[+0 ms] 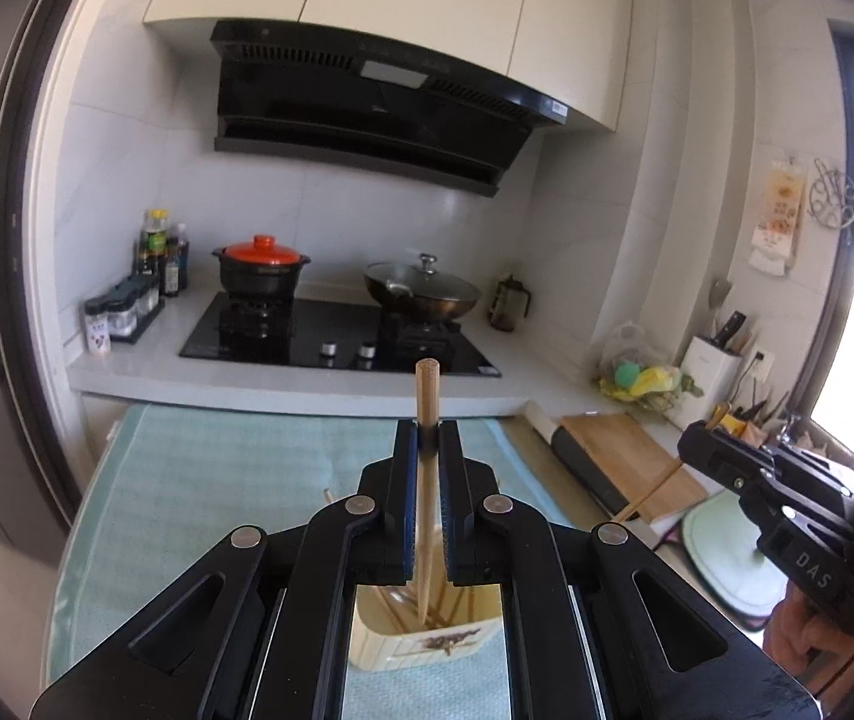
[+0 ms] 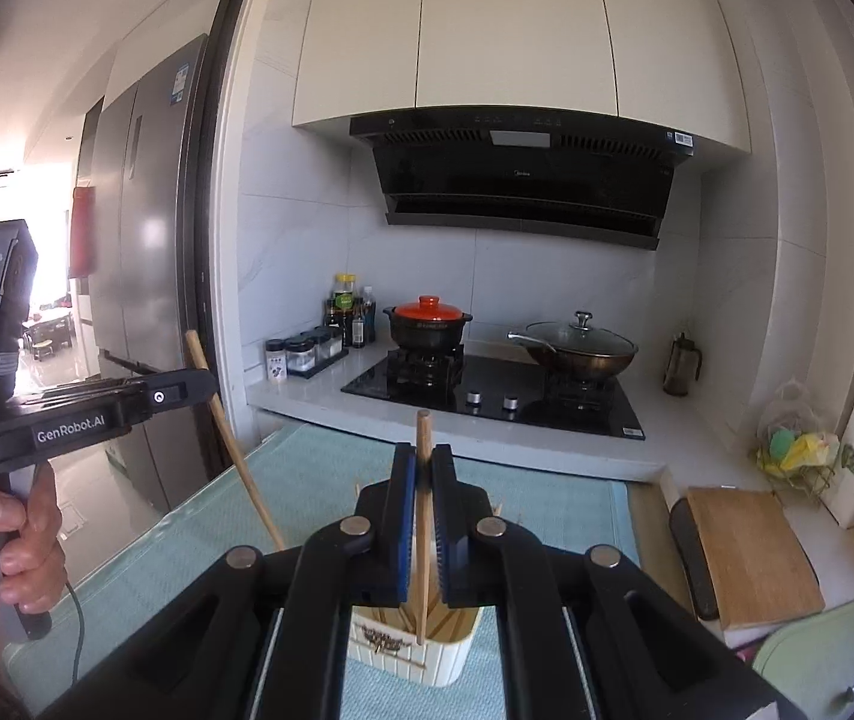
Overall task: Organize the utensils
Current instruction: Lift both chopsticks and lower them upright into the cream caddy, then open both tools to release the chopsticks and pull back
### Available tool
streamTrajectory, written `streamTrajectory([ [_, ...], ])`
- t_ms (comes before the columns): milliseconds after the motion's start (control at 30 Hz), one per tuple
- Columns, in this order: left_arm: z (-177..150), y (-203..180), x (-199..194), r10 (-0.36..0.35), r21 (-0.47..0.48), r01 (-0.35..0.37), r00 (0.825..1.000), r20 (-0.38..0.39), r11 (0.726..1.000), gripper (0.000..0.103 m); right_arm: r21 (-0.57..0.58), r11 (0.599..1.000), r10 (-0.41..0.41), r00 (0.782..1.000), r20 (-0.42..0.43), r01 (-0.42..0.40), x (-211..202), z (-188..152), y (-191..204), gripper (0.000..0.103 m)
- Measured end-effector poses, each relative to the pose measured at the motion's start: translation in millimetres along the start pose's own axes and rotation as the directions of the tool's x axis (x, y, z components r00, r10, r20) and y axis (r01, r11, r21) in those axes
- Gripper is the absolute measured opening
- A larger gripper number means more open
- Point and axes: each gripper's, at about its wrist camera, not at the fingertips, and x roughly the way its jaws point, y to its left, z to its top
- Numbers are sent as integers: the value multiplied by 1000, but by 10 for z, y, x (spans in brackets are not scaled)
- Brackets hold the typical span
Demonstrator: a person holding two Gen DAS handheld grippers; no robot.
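Partway through sorting, the left tongs [image 1: 427,438] and right tongs [image 2: 423,468] are each clamped tight on one wooden chopstick [image 1: 427,396], held above the cream holder [image 2: 408,654] of chopsticks on the desk's teal mat [image 1: 198,480], neither yet put away.

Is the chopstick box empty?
No. The cream chopstick box has several wooden chopsticks standing inside it.

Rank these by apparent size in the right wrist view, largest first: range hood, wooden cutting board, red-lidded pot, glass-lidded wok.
1. range hood
2. wooden cutting board, though it lies nearer the camera
3. glass-lidded wok
4. red-lidded pot, close to the wok, so that order is unsure
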Motion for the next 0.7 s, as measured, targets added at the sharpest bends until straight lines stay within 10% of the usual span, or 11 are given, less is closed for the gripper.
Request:
streamTrajectory([
  [233,-241,100,836,27,-16,-30,986,-167,999,4,54,998,24,990,-141,-16,805,-175,-135,6],
  [567,-656,262,1675,77,-29,-93,935,-347,995,5,187,982,110,903,-416,-34,2028,-664,-363,6],
  [700,-650,316,1637,114,-14,-125,937,-329,992,33,246,967,173,877,-449,-65,2303,-748,-451,7],
])
